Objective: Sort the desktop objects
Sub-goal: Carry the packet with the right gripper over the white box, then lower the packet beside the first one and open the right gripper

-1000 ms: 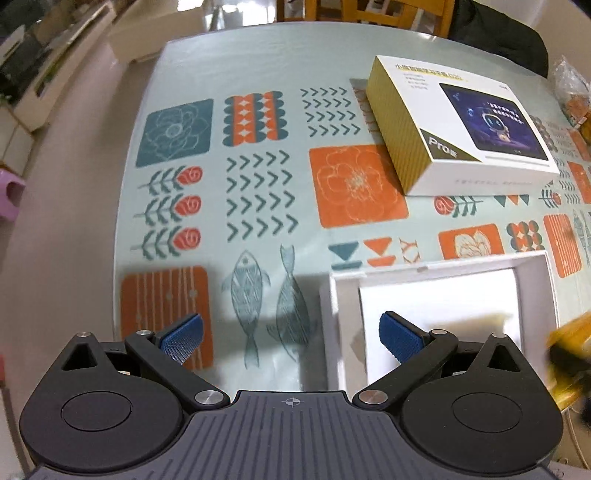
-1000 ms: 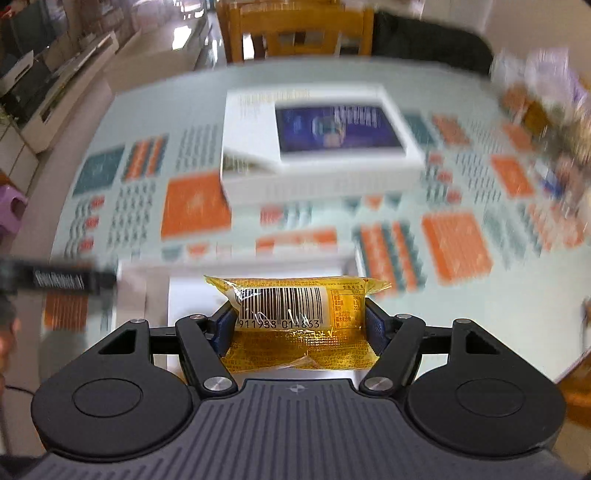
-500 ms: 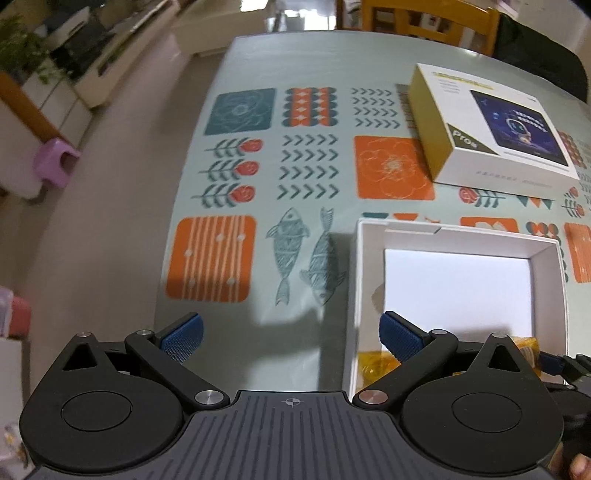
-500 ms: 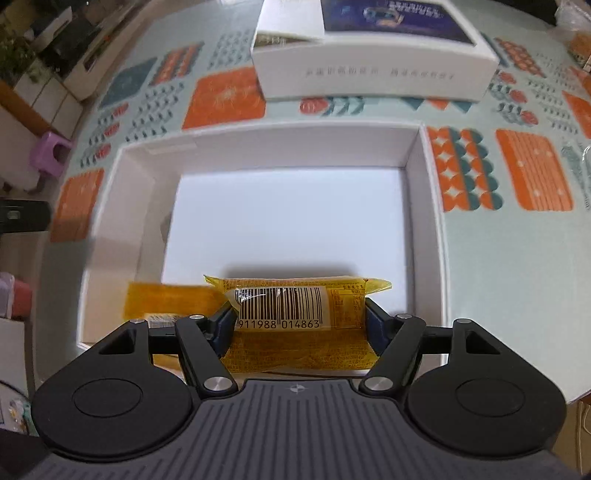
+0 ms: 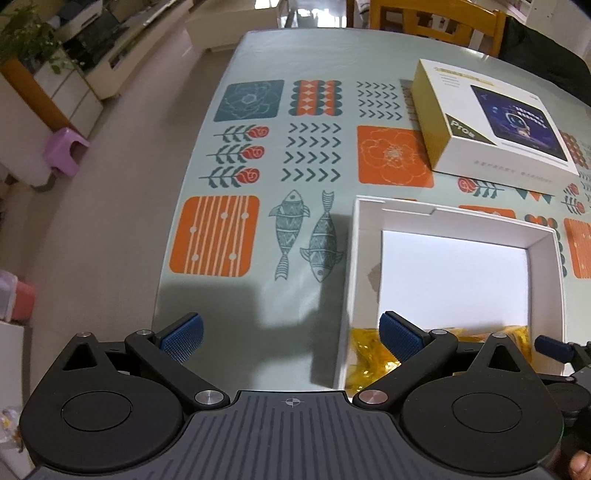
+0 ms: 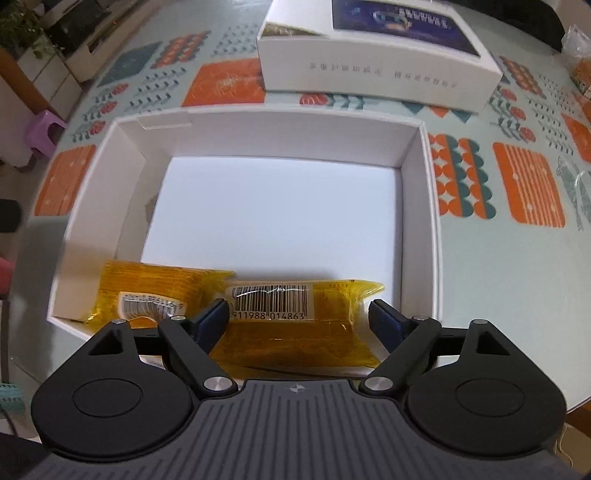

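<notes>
left gripper (image 5: 291, 334) has its jaws spread wide, holding nothing; right gripper (image 6: 297, 317) jaws parted too, both pointing forward and down.

Home dining/living room: pale green patterned tablecloth (image 5: 314, 192) over dining table, yellow wooden chair (image 5: 432, 16) behind, low white TV cabinet (image 5: 110, 62), small purple plastic stool (image 5: 64, 149), leafy potted plant (image 5: 26, 40).

Left wrist view: looking forward and down from above the table's (image 5: 258, 48) near left edge, open white box (image 5: 356, 266) at lower right, floor at far left. Right wrist view: set close over the same white box (image 6: 421, 173), facing down into it. Shared by both: the white box, the yellow packets (image 5: 360, 345) (image 6: 295, 306) inside, the printed carton (image 5: 491, 122) (image 6: 373, 70) beyond, the patterned table (image 6: 491, 273).
</notes>
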`<action>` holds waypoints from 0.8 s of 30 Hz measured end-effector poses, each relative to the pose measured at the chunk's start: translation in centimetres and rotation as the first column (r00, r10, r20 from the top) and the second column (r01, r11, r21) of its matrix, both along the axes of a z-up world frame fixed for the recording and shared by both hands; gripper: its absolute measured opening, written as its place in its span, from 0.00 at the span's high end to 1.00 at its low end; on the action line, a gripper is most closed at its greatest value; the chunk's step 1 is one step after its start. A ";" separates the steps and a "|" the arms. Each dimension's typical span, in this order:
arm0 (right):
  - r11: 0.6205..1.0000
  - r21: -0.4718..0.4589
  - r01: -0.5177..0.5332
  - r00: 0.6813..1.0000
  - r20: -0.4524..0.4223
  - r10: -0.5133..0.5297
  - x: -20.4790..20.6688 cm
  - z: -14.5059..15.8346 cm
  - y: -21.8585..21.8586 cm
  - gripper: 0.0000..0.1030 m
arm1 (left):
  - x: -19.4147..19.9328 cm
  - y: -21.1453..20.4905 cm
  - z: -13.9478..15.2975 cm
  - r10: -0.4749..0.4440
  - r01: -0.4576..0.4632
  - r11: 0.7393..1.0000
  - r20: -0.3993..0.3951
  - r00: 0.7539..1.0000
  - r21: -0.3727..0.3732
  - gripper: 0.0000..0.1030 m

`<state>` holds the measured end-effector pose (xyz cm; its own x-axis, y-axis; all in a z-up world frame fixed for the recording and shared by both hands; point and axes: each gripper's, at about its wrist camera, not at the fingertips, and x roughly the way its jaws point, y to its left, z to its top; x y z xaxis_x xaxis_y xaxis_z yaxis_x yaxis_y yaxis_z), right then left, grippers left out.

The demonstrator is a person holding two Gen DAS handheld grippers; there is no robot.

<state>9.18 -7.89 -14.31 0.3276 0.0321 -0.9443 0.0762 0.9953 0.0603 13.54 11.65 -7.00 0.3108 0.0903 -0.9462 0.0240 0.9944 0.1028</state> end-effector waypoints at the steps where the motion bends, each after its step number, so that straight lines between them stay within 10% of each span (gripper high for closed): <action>1: 1.000 0.004 -0.002 1.000 0.010 0.002 -0.2 0.5 -0.2 0.00 | -0.1 -0.3 0.1 -0.004 0.004 1.000 0.002 1.000 -0.002 0.00; 24: 0.988 0.152 -0.040 0.984 0.177 0.012 -3.4 6.7 -3.7 0.00 | -1.9 -5.6 0.5 -0.021 0.021 0.999 0.013 1.000 -0.030 0.00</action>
<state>5.74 -11.60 -7.59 0.4846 0.1838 -0.8552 0.0248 0.9744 0.2235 11.64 6.06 -6.54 0.3246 0.0553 -0.9442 0.0435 0.9964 0.0733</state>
